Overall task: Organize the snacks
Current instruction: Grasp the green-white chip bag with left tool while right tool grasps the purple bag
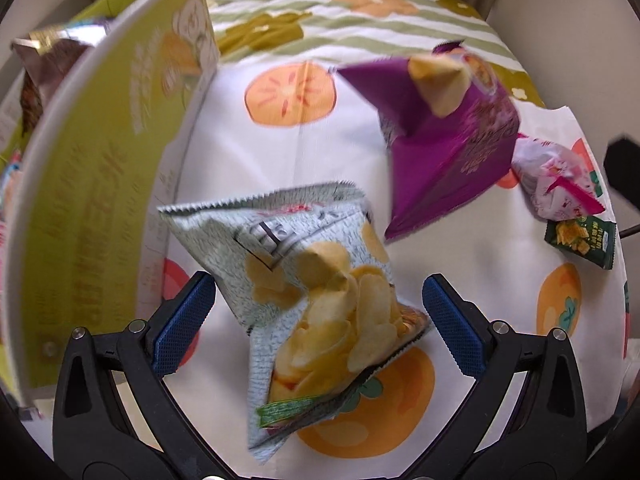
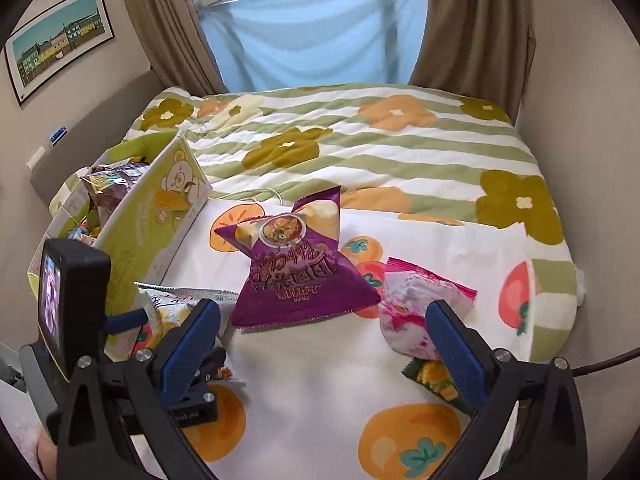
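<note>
A grey-white crisp bag lies on the persimmon-print cloth, between the wide-apart fingers of my open left gripper; neither pad touches it. Beyond it lie a purple snack bag, a pink bag and a small dark green packet. In the right wrist view my right gripper hangs open above the cloth, with the purple bag just ahead and the pink bag and green packet behind its right finger. The crisp bag is partly hidden.
A tall yellow-green cardboard box stands at the left, holding several snack packs. The cloth lies on a bed with a striped flower quilt. The left gripper's camera unit is close on the left; a cable runs at the right edge.
</note>
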A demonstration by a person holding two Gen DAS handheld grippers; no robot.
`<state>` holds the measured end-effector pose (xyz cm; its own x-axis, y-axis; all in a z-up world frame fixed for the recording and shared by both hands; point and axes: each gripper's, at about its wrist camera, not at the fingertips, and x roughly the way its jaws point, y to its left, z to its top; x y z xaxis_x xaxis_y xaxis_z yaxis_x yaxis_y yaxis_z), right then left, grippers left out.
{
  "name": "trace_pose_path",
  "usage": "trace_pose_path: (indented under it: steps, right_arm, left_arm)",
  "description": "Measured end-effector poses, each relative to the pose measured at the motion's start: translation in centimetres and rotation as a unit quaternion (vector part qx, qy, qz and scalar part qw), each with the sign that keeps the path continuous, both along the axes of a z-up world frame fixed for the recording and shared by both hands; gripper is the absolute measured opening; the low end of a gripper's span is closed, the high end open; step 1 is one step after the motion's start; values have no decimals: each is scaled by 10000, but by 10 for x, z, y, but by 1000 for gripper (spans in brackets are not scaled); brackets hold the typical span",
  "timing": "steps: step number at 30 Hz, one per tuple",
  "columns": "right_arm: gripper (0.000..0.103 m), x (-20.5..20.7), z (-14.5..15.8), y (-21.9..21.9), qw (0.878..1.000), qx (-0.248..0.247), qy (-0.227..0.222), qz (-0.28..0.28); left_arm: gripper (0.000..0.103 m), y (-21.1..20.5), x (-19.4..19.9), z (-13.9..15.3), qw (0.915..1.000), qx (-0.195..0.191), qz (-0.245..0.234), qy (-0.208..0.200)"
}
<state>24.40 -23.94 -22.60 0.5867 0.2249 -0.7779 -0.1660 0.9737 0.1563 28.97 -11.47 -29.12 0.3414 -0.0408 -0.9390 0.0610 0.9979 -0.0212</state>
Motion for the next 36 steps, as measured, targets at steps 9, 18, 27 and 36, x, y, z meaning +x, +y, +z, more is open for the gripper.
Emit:
trace_pose_path:
  steps: [9,18,27,36]
  right_arm:
    - [102,29,-17,11,9995,-26,196,230]
    - [102,63,-44,30,9964,-144,681,479]
    - [102,83,-65,40,9940,-25,896,624]
    - [79,82,-69,40,9947,-35,799,644]
  left_arm:
    - [70,15,-1,-16,9986,-457,67,259]
    - [65,18,-8,-10,9981,-559,-88,227]
    - [64,19,-13,-3,9985,-517,-89,164]
    - [65,15,-13,-2,9988,-460,-96,136]
